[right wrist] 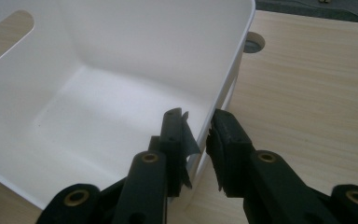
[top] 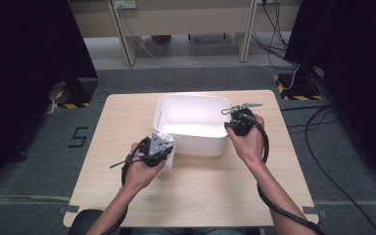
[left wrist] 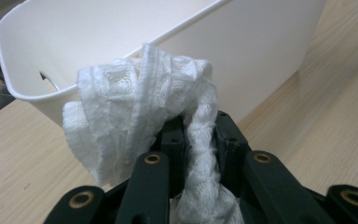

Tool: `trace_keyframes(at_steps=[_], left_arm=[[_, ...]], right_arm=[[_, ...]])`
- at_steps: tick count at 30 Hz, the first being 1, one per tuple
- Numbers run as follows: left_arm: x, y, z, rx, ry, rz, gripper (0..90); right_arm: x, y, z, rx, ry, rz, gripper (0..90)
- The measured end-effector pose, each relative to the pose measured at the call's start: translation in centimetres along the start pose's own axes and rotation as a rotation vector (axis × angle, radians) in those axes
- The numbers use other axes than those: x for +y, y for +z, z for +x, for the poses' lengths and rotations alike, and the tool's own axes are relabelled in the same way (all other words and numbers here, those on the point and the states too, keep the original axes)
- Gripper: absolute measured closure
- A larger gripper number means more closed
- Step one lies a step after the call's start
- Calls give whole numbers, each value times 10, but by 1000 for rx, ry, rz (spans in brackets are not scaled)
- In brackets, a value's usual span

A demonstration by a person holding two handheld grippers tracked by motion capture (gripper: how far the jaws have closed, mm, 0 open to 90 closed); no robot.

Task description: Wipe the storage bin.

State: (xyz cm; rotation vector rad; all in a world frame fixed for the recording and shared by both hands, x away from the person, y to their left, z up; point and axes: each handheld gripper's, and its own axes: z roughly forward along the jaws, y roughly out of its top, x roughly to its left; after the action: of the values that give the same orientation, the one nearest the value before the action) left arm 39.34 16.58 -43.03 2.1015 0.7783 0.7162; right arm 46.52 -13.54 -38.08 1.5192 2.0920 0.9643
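Note:
A white plastic bin (top: 191, 96) stands on the far middle of the wooden table (top: 200, 191). My left gripper (top: 157, 147) is at the bin's near left corner, shut on a white knitted cloth (top: 170, 147). In the left gripper view the cloth (left wrist: 135, 93) bunches over the jaws of the left gripper (left wrist: 200, 126), just in front of the bin's outer wall (left wrist: 261, 42). My right gripper (top: 236, 122) sits at the bin's right wall. In the right gripper view the right gripper (right wrist: 198, 123) straddles that wall (right wrist: 223, 84), one jaw inside and one outside, shut on it. The bin's inside (right wrist: 98, 116) is bare.
A round cable hole (right wrist: 254, 43) sits in the tabletop beyond the bin's far corner. Black cables (top: 318, 132) run over the grey floor at the right. A "5" mark (top: 79, 137) lies on the floor at the left. Wooden furniture legs (top: 127, 44) stand behind the table.

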Motion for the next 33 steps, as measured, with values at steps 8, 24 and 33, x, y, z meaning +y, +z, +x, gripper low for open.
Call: trace_keyframes(at_steps=[8,24,33], left_arm=[[7,-1,-2,0,5,-9,770],[11,2,-8,-11,25,-10,769],[10,3,-8,-3,30,-7,769]], right_arm=[[0,0,0,-1,-1,1,757],[0,0,0,-1,-2,2,756],[0,0,0,2,-3,2,753]])
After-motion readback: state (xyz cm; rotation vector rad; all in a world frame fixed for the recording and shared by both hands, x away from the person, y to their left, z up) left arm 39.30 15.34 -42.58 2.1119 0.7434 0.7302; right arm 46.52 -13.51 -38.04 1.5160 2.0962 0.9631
